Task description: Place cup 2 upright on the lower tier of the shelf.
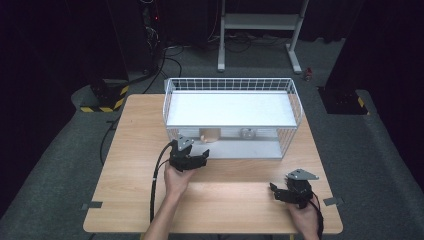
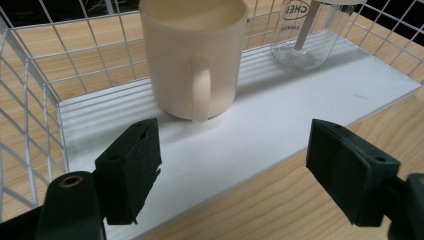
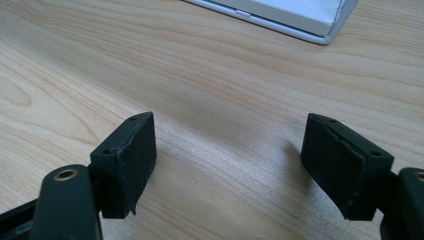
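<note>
Mug (image 2: 194, 60) looked stiff, light and slick (plastic, I judged), so I aimed my wide-open, empty left gripper (image 2: 232, 172) at its handle (image 2: 201, 95).

Right gripper (image 3: 230, 165) hangs over bare wooden worktop (image 3: 200, 85), fingers (image 3: 127, 160) spread wide, white shelf corner (image 3: 300, 15) up top.

I look down on a light wooden table (image 1: 140, 150) carrying a white wire shelf rack (image 1: 230, 85); on its lower white board (image 2: 280, 125) stand a cream mug (image 2: 192, 55) and a clear jar (image 2: 305, 35).
</note>
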